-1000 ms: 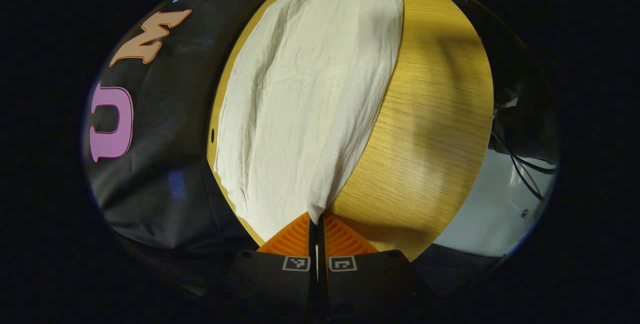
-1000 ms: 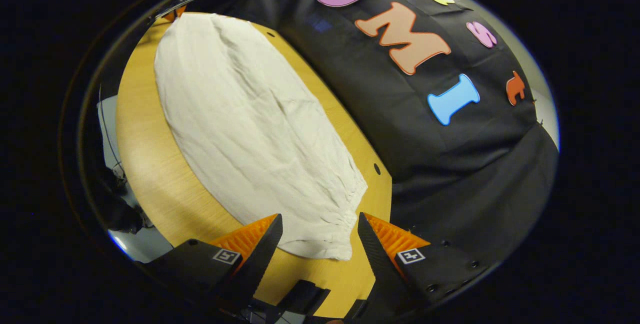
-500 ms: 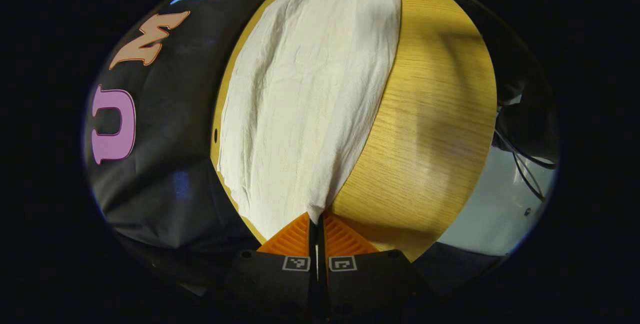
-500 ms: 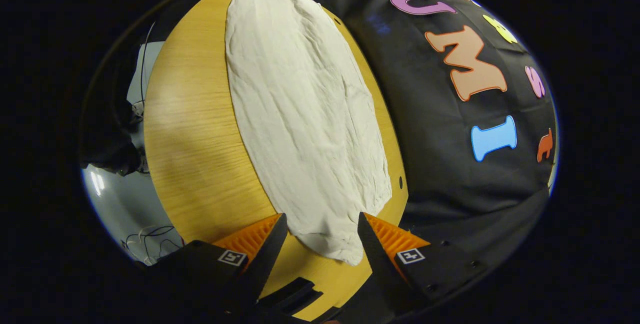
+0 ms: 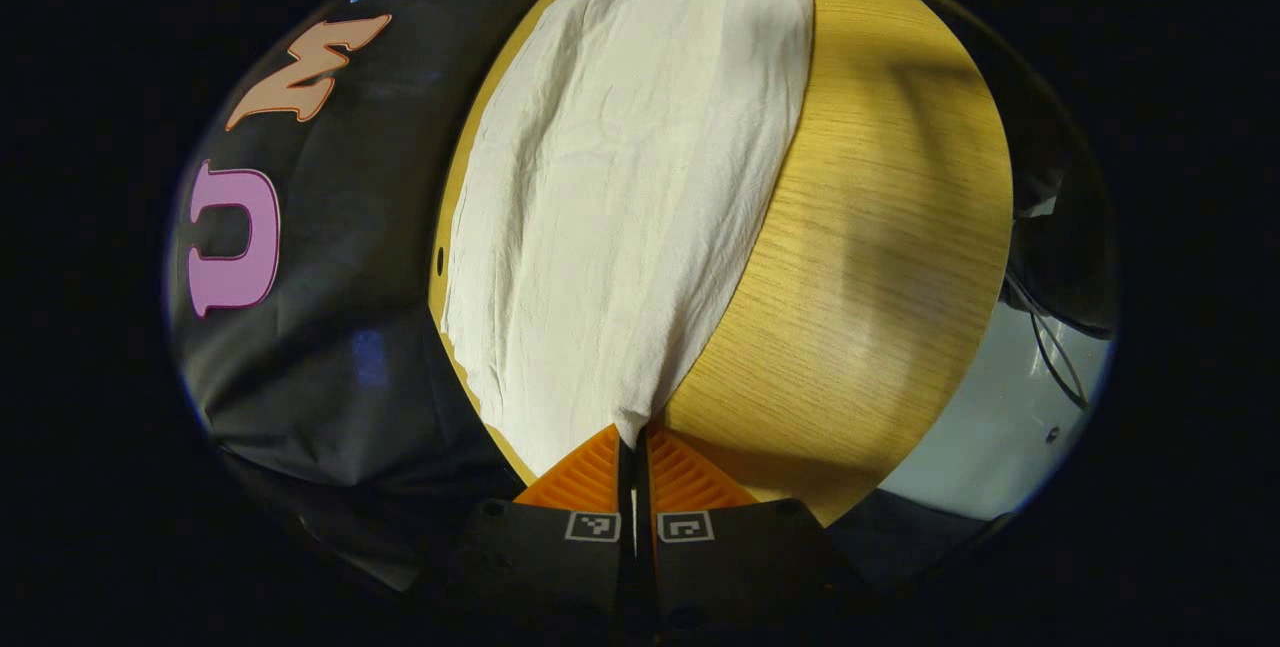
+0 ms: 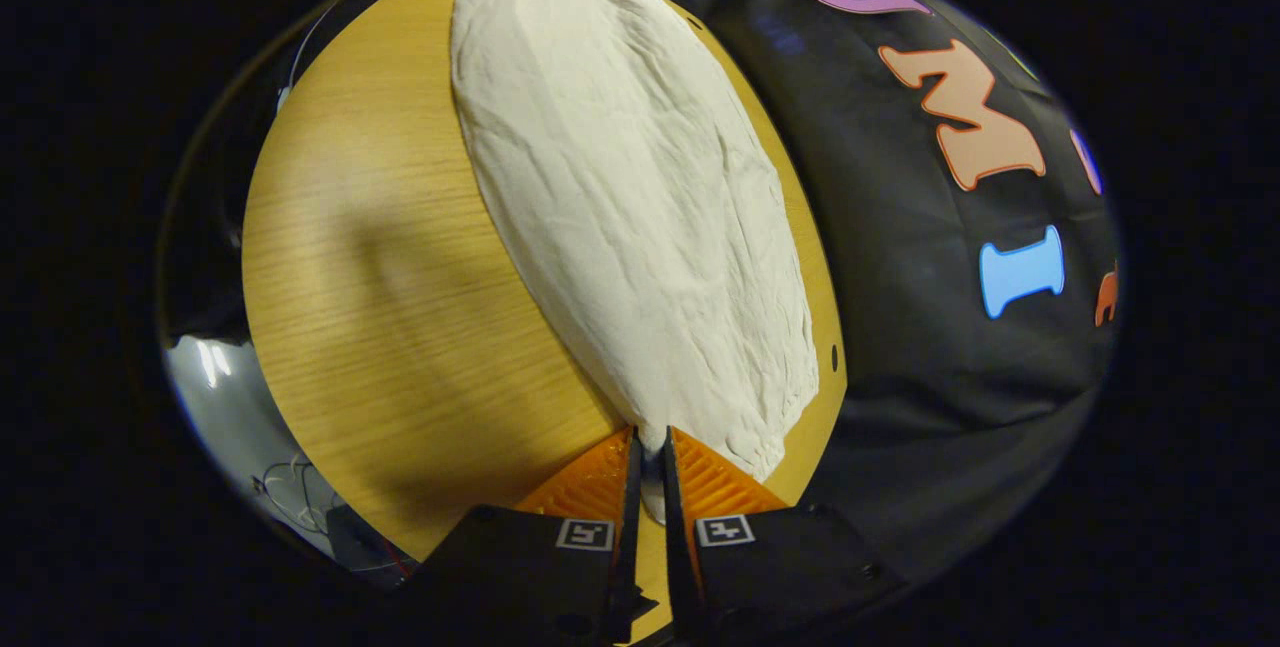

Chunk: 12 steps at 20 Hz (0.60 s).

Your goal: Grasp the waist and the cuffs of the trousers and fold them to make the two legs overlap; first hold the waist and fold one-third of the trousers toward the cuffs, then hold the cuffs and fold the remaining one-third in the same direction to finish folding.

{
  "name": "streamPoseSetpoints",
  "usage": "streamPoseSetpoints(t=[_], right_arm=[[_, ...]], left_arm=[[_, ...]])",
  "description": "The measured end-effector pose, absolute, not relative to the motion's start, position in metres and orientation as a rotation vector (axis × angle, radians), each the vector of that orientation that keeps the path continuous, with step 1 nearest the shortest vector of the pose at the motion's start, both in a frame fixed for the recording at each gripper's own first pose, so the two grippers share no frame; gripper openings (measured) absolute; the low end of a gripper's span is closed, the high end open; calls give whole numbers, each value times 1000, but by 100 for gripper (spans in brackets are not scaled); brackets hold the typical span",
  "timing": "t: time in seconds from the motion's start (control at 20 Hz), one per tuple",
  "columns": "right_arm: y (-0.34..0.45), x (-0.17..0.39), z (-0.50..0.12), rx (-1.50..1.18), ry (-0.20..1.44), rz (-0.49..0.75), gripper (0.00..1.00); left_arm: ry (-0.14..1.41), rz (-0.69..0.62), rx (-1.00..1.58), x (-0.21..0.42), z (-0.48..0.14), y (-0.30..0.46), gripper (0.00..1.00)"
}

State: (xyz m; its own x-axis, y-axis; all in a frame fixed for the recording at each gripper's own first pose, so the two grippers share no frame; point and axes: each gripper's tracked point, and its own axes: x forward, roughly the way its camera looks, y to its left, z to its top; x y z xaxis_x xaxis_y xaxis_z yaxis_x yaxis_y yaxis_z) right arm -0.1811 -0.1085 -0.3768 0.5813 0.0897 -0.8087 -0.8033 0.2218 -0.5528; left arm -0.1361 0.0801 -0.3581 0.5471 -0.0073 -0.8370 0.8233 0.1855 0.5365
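Trousers [image 5: 620, 197] lie flat along counter [image 5: 870, 227], near its far edge by the booth wall. Left gripper [image 5: 634, 447] jaws clenched on one end's corner; right gripper [image 6: 652, 452] jaws pinching the opposite end's corner. Risk: thin single-corner grips may slip or bunch the cloth when lifted, skewing the leg overlap. No containers present.

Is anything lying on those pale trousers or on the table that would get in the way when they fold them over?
Nothing visible does. The trousers lie flat along the wooden table with bare wood beside them. The right hand-held gripper and the left hand-held gripper are each shut on the cloth at opposite ends, with nothing between them.
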Motion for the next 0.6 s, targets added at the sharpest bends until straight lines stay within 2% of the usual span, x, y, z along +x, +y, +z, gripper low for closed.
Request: streamPoseSetpoints(t=[0.05,0.2,0.6], right_arm=[[-112,-182,-378,-1191,741,699,12],[-112,-179,-372,-1122,768,683,10],[-112,-135,-319,-1067,638,605,12]], left_arm=[[831,-678,1237,-136,-358,80,0],[861,-617,1171,-130,-351,82,0],[785,-407,1120,-69,-291,80,0]])
